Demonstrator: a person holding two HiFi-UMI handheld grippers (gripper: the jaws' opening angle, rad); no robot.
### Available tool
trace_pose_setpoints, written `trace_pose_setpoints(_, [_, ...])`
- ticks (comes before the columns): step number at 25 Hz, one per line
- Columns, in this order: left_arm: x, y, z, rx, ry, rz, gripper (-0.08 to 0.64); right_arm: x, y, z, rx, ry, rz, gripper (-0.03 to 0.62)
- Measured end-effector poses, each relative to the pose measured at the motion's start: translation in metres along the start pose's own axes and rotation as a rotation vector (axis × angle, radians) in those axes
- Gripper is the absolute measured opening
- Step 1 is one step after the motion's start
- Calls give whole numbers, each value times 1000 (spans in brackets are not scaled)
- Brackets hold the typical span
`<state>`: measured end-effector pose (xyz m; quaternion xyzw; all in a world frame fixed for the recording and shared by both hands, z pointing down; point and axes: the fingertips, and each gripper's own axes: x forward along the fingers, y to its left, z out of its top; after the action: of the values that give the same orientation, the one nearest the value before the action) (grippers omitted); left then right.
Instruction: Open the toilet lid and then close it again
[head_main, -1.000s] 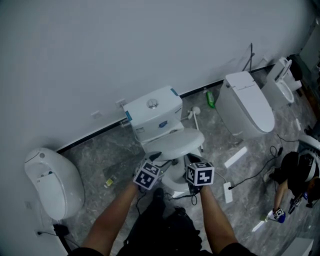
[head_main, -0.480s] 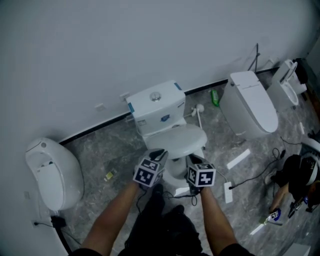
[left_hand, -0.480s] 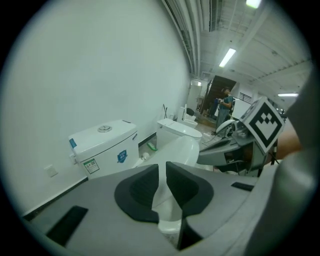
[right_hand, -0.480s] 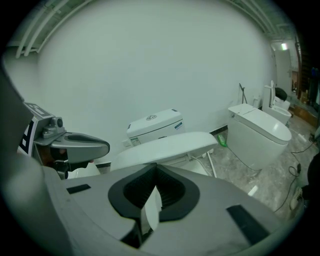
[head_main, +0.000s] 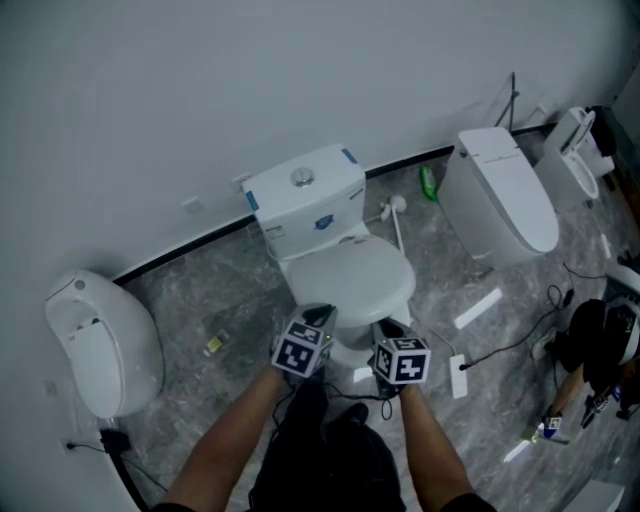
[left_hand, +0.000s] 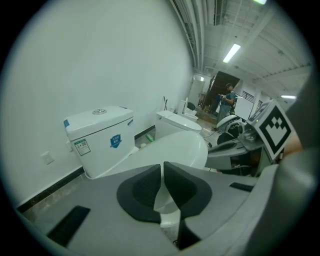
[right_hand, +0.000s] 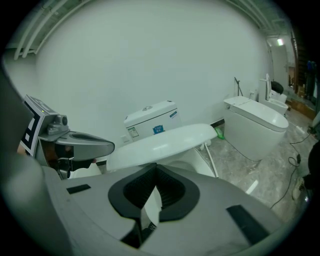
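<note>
The white toilet has its tank (head_main: 305, 195) against the wall and its lid (head_main: 350, 280) lying down over the bowl. Both grippers hang just in front of the lid's front edge, short of it. My left gripper (head_main: 318, 318) has just been closing; in the left gripper view its pads meet at the tips (left_hand: 162, 166) with nothing between them, and the lid (left_hand: 175, 149) lies beyond. My right gripper (head_main: 388, 330) is shut and empty; in the right gripper view its jaws (right_hand: 156, 169) point at the lid (right_hand: 165, 142) and tank (right_hand: 152, 125).
A rounded white toilet (head_main: 100, 345) stands at the left and another (head_main: 505, 195) at the right. A green bottle (head_main: 428, 182) and a toilet brush (head_main: 392, 208) lie by the wall. Cables, a white strip (head_main: 477, 308) and a crouching person (head_main: 590, 360) are on the floor at the right.
Both grippers have drawn back from the lid's front edge towards me and sunk a little. The lid lies flat as before.
</note>
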<state>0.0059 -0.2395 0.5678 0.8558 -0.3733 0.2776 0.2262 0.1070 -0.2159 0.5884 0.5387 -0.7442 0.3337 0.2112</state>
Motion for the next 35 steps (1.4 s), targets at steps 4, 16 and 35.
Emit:
trace_pose_setpoints(4, [6,-7,-13,-3,14,-3,29,0,-6,-18,11,2,0,9])
trace_pose_setpoints(16, [26,-28,-55,-59,10,22,18,2,-26,-77,2,19,7,9])
trace_pose_setpoints(35, [61,-58,-131,-72,49,16,18,30,-60,-174,-39,54,-9,9])
